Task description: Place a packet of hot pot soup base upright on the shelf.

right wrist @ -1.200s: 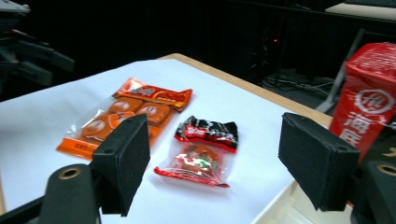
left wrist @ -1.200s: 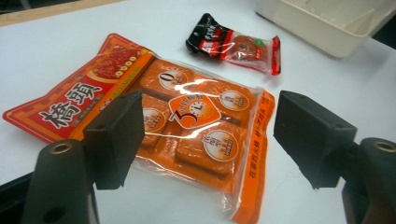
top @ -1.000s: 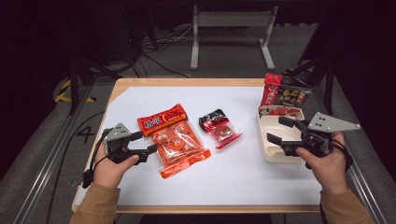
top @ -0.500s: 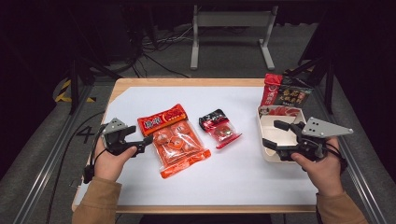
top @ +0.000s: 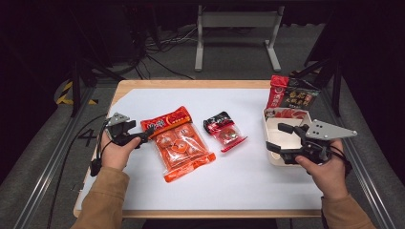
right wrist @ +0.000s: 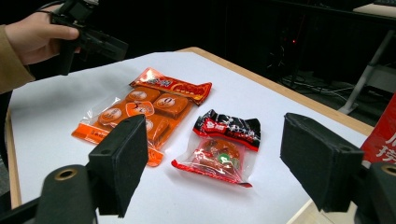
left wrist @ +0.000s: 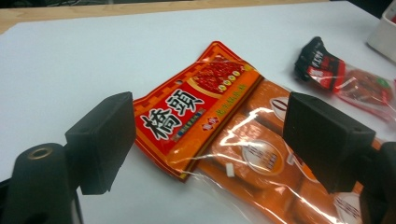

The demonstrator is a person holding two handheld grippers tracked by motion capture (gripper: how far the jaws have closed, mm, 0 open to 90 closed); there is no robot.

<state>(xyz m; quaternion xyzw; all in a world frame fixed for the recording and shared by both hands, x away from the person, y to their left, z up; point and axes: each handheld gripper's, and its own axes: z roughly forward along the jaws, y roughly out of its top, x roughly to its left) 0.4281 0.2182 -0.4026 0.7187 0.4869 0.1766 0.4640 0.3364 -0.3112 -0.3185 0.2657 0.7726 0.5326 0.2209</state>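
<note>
Closing in on the large orange-and-red plastic snack packet (left wrist: 219, 135) near the table's (top: 248, 191) left edge, left gripper (left wrist: 205, 140) just opening wide, holding nothing, right gripper (right wrist: 210, 163) gaping empty, nothing lifted yet.

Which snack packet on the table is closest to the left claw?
The big orange packet with the red header, right at the left claw; the smaller red-and-black packet lies farther right.
</note>
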